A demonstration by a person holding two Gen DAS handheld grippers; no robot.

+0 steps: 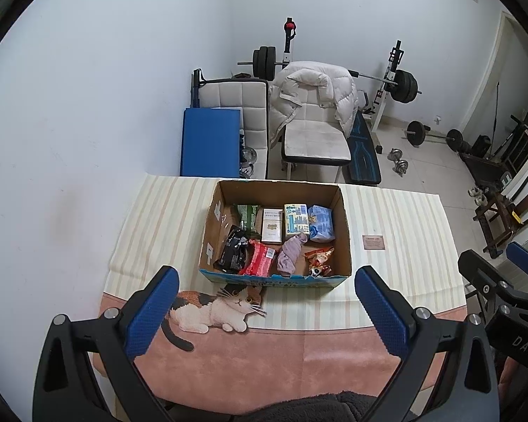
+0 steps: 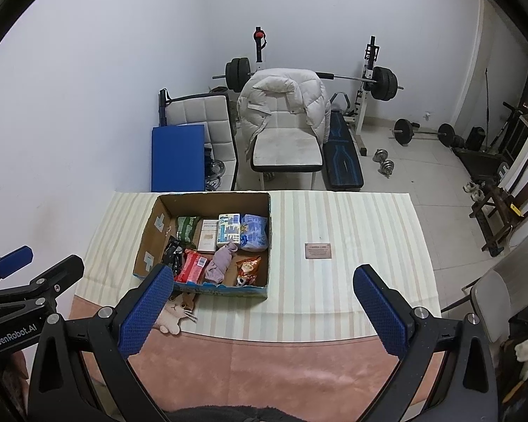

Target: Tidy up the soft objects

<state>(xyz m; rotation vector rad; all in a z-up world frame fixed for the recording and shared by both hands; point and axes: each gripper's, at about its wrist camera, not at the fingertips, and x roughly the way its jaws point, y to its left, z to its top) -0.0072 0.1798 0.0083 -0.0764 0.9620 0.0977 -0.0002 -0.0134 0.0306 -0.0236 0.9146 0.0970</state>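
— What lies past the fingertips, beyond the table's far edge?
— A white chair [image 1: 315, 137] with a pale puffer jacket [image 1: 309, 95] draped over its back. Left of it a second white padded seat [image 1: 243, 105], and a blue mat [image 1: 209, 142] leaning in front of that.
— And behind?
— A barbell [image 2: 309, 75] on its rack against the wall. A dark bench [image 2: 343, 156] runs out beside the chair.
— Off toward the right finger's side?
— Two small dumbbells [image 2: 383, 161] on the tiled floor, then a loose bar with plates [image 2: 424, 133] farther out.
— Under the fingers?
— A striped cloth [image 2: 334, 281] with a cat picture [image 1: 218, 307] just inside the left finger, and a small brown label [image 2: 318, 250] ahead of the right.
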